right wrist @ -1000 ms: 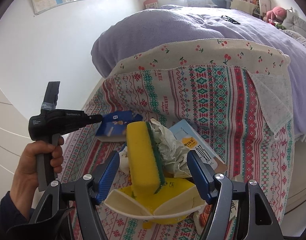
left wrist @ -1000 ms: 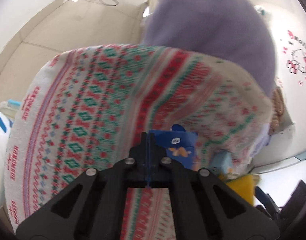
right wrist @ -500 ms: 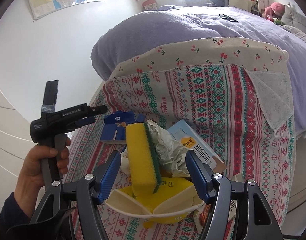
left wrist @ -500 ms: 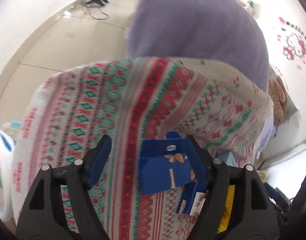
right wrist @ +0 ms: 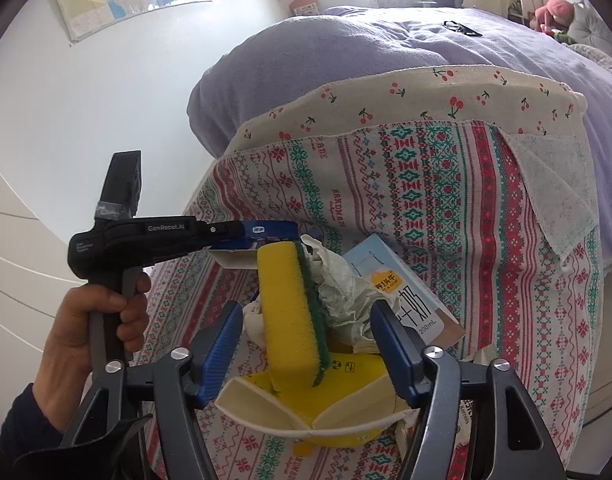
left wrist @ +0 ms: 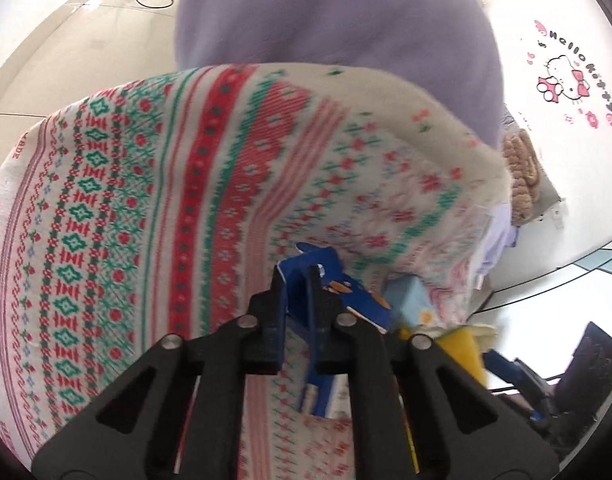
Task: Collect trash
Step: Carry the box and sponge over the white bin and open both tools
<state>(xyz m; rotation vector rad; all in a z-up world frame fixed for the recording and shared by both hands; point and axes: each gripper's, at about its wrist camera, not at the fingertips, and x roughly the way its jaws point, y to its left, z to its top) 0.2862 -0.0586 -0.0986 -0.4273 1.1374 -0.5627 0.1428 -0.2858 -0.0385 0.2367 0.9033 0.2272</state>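
My left gripper [left wrist: 297, 280] is shut on a flattened blue carton [left wrist: 345, 296], held just above the patterned cloth; in the right wrist view the left gripper [right wrist: 250, 232] grips the blue carton [right wrist: 272, 227] beside the trash pile. My right gripper [right wrist: 306, 320] is open around a yellow sponge with a green scrub side [right wrist: 292, 312], not touching it. Crumpled white paper [right wrist: 341, 284], a light blue milk carton [right wrist: 401, 284] and a yellow box with open flaps [right wrist: 329, 412] lie in the pile.
The red and green patterned cloth [right wrist: 445, 184] covers a surface next to a bed with a purple blanket [right wrist: 365, 48]. A white wall [right wrist: 86, 100] is at the left. The floor [left wrist: 66, 40] lies beyond the cloth's far edge.
The left gripper opened half a second ago, then closed again on the blue carton and lifted it slightly. The right gripper stayed open around the sponge, barely moving.
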